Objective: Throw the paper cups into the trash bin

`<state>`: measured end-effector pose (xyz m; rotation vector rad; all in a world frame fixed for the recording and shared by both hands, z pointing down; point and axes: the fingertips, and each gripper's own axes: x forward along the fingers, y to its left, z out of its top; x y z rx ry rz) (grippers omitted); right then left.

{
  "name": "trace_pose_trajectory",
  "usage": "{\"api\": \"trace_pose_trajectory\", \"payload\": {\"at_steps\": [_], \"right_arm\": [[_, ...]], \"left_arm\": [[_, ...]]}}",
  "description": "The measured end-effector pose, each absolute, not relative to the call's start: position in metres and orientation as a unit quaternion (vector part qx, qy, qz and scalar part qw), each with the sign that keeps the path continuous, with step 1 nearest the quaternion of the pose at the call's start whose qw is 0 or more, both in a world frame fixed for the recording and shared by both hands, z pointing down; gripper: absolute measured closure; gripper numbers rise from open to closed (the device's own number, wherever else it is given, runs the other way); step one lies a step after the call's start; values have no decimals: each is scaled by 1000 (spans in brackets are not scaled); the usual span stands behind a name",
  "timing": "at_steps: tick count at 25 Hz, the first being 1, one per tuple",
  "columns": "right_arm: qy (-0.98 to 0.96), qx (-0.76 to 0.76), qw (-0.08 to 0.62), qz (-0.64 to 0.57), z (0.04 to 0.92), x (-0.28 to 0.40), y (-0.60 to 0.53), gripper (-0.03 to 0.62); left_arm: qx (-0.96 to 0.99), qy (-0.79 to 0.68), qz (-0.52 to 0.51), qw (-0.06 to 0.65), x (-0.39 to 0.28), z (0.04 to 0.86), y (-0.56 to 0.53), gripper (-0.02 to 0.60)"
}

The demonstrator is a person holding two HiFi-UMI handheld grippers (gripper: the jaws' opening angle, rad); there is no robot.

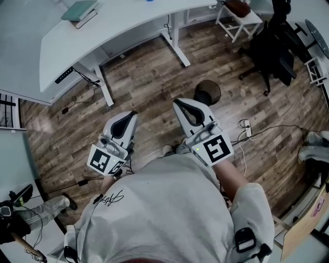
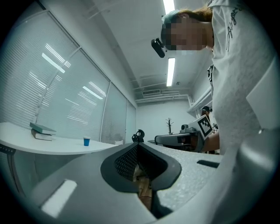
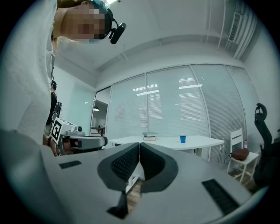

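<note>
In the head view the person (image 1: 169, 205) in a pale shirt holds the left tool (image 1: 132, 114) and the right tool (image 1: 176, 101) side by side above the wooden floor (image 1: 144, 77), tips pointing away from the body; the dark round trash bin (image 1: 207, 92) stands on the floor just beyond the right tool; the white bench (image 1: 113, 31) runs across the upper left with a book (image 1: 79, 10) on it; in the left gripper view the left tool (image 2: 138, 146) has its jaws pressed together with nothing between them; the blue paper cup (image 2: 86, 141) stands upright on the bench (image 2: 52, 146), well apart from this tool and to the right of the book (image 2: 42, 131); the right tool (image 2: 158, 140) shows at the right; in the right gripper view the right tool (image 3: 139, 146) is likewise pressed together and empty; the blue paper cup (image 3: 182, 138) stands on the bench (image 3: 205, 141), right of the book (image 3: 150, 136); the left tool (image 3: 104, 141) shows at the left.
</note>
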<state>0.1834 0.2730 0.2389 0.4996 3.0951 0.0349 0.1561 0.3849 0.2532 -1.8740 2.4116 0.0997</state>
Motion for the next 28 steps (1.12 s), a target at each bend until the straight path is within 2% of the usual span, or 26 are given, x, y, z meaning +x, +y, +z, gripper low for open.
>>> {"api": "trace_pose_trajectory", "payload": {"at_steps": [17,28], "right_arm": [[990,139,20,-3,244,166,267,583],[989,143,30,9,233,108,238,583]], "left_arm": [[-611,790,34,44,146,259,384,584],[-608,791,34,54,95,251,353,584]]}}
